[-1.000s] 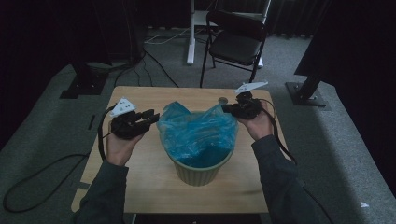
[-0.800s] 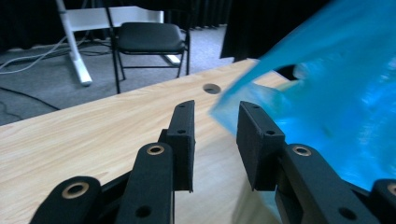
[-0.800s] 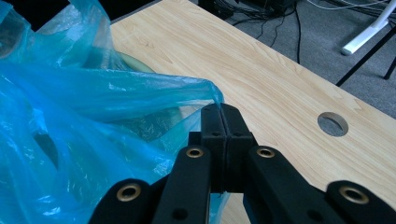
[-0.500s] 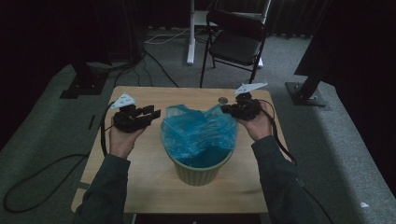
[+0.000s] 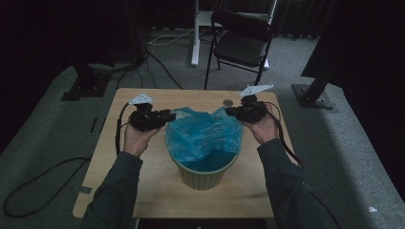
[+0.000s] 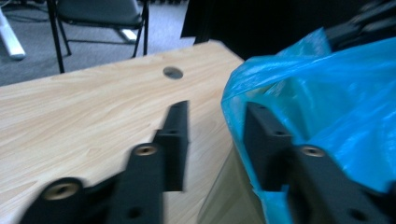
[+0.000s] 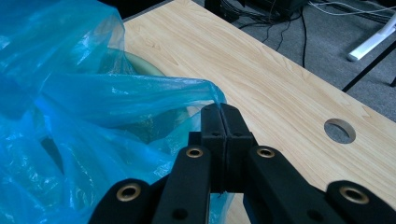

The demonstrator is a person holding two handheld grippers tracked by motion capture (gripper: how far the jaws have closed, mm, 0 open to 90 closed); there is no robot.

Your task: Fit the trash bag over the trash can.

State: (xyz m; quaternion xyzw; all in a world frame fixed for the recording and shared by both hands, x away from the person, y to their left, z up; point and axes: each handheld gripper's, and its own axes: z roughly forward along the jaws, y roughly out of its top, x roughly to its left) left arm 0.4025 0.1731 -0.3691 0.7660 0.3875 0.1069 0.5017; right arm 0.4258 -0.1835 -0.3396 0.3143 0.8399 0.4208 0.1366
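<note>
Lining a pale green round bin (image 5: 203, 174) at six o'clock on the wooden surface (image 5: 143, 179) with a crinkled blue plastic bag (image 5: 203, 136).
Right hand-held gripper (image 7: 220, 112) pinches the rim; left hand-held gripper (image 6: 215, 135), jaws just narrowing and half-wide around the nine-o'clock edge, could miss or tear the film.

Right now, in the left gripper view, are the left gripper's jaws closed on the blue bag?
No, the left gripper stands open, one jaw at the blue bag's edge.
</note>
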